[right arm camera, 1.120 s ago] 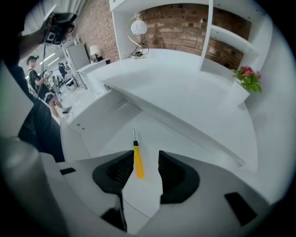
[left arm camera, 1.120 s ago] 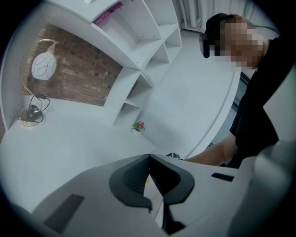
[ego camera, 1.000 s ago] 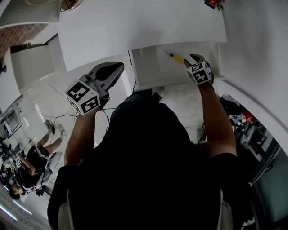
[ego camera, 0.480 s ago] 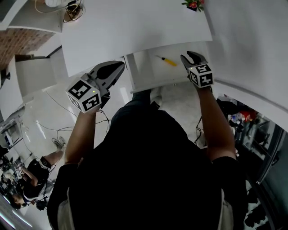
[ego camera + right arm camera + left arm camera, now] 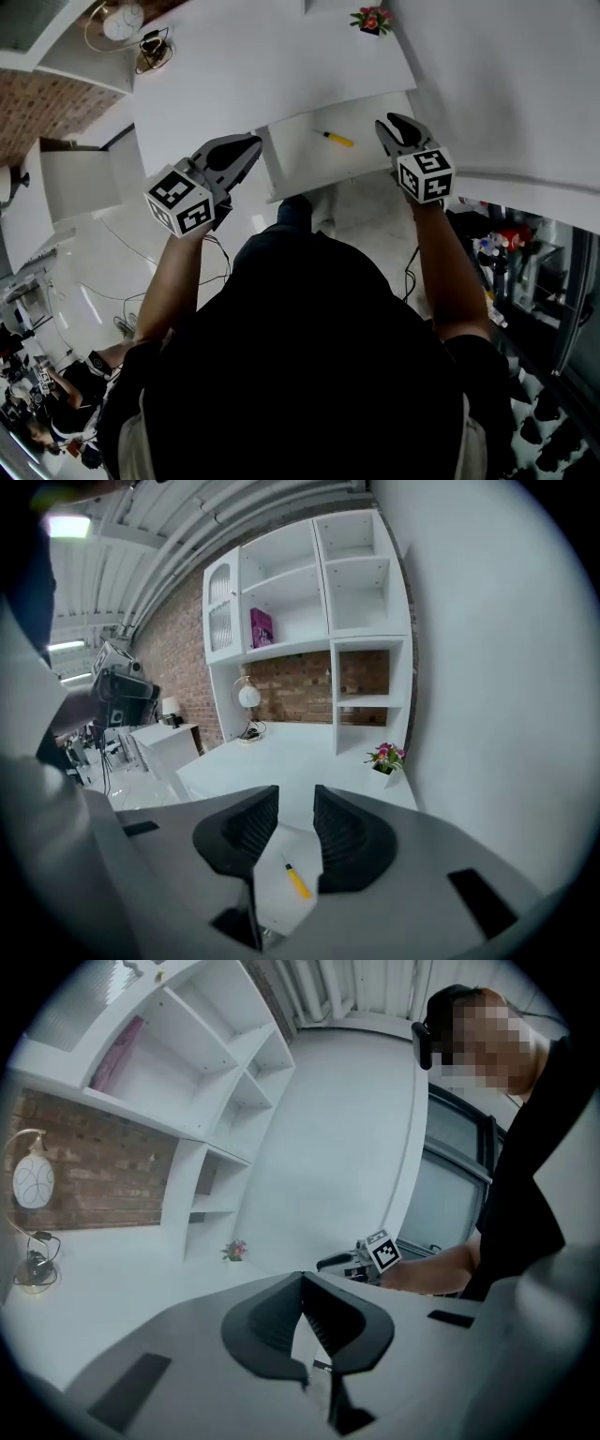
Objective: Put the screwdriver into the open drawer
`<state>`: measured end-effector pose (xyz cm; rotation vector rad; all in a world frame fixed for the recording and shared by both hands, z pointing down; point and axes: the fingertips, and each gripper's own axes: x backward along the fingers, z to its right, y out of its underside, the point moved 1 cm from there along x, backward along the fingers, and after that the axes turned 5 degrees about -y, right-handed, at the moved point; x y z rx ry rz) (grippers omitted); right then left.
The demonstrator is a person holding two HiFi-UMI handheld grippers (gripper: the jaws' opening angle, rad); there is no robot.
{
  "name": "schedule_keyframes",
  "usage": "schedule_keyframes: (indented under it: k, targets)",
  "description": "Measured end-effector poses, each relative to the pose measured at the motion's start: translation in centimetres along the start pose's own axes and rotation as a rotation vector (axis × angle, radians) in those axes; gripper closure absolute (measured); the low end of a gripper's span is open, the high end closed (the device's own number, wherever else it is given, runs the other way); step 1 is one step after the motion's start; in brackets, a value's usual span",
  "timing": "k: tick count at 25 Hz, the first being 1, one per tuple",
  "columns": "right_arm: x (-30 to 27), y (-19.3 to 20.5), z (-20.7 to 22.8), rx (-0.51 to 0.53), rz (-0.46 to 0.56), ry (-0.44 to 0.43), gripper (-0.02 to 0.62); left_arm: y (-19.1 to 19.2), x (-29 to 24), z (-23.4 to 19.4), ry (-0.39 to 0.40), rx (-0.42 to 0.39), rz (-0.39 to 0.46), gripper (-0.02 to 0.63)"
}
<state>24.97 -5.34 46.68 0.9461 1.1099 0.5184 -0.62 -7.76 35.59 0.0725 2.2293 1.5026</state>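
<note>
The yellow-handled screwdriver [image 5: 335, 139] lies loose on the floor of the open white drawer [image 5: 300, 164] under the table's front edge. My right gripper [image 5: 389, 127] hangs above the drawer's right end, clear of the tool. In the right gripper view the screwdriver [image 5: 297, 881] shows far below the gap of that gripper [image 5: 296, 794]. Its jaws have just been closing, a narrow gap remains, and nothing is between them. My left gripper [image 5: 246, 150] hovers left of the drawer. In its own view the left gripper [image 5: 302, 1279] has its tips together and holds nothing.
The white table [image 5: 262, 66] carries a small flower pot [image 5: 372, 19] at the back right and a round lamp with cables [image 5: 122, 21] at the back left. White shelving [image 5: 356, 602] stands against a brick wall. A white wall [image 5: 525, 84] runs close on the right.
The right gripper has lifted up and away from the screwdriver, which stays lying in the drawer. The left gripper has risen a little too.
</note>
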Motion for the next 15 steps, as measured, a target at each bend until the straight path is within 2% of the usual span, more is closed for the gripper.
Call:
schedule_keyframes:
  k: [8, 15]
  targets:
    - [6.8, 0.0, 0.1, -0.011, 0.054, 0.061, 0.472, -0.5, 0.1, 4.1, 0.036, -0.038, 0.012, 0.588]
    - [12.0, 1.7, -0.7, -0.057, 0.08, 0.099, 0.477, 0.4, 1.3, 7.6, 0.041, -0.042, 0.005, 0.589]
